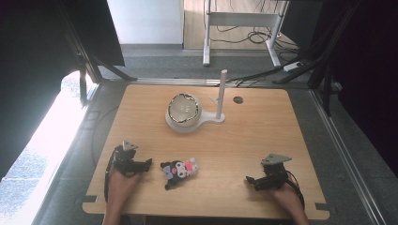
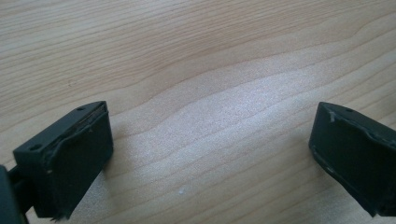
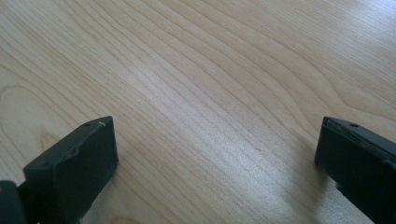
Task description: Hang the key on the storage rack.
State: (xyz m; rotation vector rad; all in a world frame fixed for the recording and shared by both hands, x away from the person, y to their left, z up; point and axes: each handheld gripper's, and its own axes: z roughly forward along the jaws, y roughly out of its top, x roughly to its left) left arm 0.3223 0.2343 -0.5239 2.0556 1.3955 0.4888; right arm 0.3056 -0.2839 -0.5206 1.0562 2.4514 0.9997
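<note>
A small black plush toy with pink and white parts lies on the wooden table near the front, left of centre. My left gripper rests on the table just left of the toy, its jaws pointing toward it. In the left gripper view the left gripper stands open over bare wood. My right gripper rests at the front right, jaws pointing left. In its own view the right gripper is open wide with nothing between the fingers.
A white stand with a shiny rounded bowl and an upright white post sits at the table's back centre. A small dark hole lies near the back edge. Beyond the table stands a white desk frame with cables.
</note>
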